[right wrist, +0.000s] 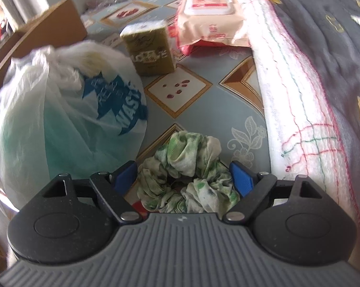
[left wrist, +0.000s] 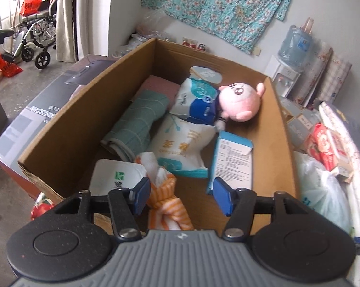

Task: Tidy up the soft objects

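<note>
Both tools gape: left tool [left wrist: 180, 192] over orange cloth [left wrist: 166, 205] in crowded box [left wrist: 67, 119], right tool [right wrist: 183, 179] astride scrunchie [right wrist: 187, 179] beside bag [right wrist: 60, 124].

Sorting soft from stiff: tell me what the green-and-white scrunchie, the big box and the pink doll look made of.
Scrunchie: thin woven cloth, matte, gathered into crinkled ruffles.
Big box: corrugated cardboard, plain brown, with a frayed corner.
Pink doll: plush fabric, apparently stuffed, fuzzy and rounded.

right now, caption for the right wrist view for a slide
Open right gripper straddling a green-and-white scrunchie on the patterned tablecloth.
</note>
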Demonstrator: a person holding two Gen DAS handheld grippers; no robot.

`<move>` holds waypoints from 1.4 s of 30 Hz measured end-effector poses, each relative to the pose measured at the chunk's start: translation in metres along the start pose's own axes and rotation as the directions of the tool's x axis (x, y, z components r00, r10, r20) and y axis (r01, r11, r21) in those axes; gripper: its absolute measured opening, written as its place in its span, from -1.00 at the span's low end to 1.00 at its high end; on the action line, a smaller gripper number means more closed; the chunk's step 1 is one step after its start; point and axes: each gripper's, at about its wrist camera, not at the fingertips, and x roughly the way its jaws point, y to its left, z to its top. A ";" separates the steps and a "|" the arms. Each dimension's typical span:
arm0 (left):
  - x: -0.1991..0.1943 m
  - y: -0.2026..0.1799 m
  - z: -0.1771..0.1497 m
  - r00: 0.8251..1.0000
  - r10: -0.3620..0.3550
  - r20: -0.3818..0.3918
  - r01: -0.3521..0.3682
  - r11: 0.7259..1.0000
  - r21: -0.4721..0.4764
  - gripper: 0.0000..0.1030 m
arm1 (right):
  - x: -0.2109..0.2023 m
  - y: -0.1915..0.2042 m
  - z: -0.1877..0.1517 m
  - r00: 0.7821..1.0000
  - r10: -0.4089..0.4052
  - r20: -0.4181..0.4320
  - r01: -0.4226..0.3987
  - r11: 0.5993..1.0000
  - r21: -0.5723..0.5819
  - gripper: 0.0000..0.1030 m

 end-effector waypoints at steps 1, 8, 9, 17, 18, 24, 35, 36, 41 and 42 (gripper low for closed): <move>-0.002 -0.001 -0.002 1.000 -0.008 0.006 0.008 1.000 -0.002 0.15 | 0.002 0.003 -0.001 1.000 -0.014 -0.005 0.014 1.000 -0.025 0.63; -0.019 -0.017 -0.010 0.997 -0.053 0.056 0.053 0.999 0.010 0.15 | 0.004 0.017 -0.007 0.996 -0.084 0.001 0.083 0.988 -0.129 0.59; -0.022 -0.023 -0.009 0.996 -0.062 0.070 0.061 0.998 0.028 0.15 | 0.003 0.017 -0.007 0.997 -0.083 -0.003 0.082 0.988 -0.128 0.59; -0.038 -0.139 0.020 0.961 -0.269 0.068 0.222 0.892 0.394 0.46 | -0.002 0.008 -0.008 0.998 -0.064 0.020 0.066 0.994 -0.090 0.56; -0.035 -0.161 0.020 0.953 -0.299 0.043 0.246 0.851 0.465 0.51 | -0.003 0.007 -0.009 0.998 -0.060 0.025 0.062 0.994 -0.090 0.55; 0.010 -0.272 -0.006 0.946 -0.323 0.004 0.193 0.574 0.796 0.60 | -0.007 0.000 -0.009 0.999 -0.018 0.038 0.021 0.996 -0.091 0.43; 0.110 -0.350 -0.024 0.950 -0.263 -0.167 0.260 0.375 0.890 0.60 | -0.013 -0.030 -0.003 0.993 0.087 0.073 -0.085 0.996 -0.036 -0.41; 0.119 -0.354 -0.022 0.951 -0.247 -0.187 0.272 0.378 0.885 0.60 | -0.013 -0.032 -0.002 0.992 0.101 0.072 -0.099 0.995 -0.026 -0.45; 0.151 -0.364 -0.016 0.947 -0.193 -0.259 0.318 0.418 0.851 0.18 | -0.018 -0.039 -0.002 0.986 0.142 0.092 -0.142 0.990 -0.002 -0.56; 0.153 -0.365 -0.015 0.943 -0.188 -0.273 0.329 0.433 0.839 0.11 | -0.019 -0.040 -0.001 0.984 0.144 0.101 -0.145 0.989 0.003 -0.57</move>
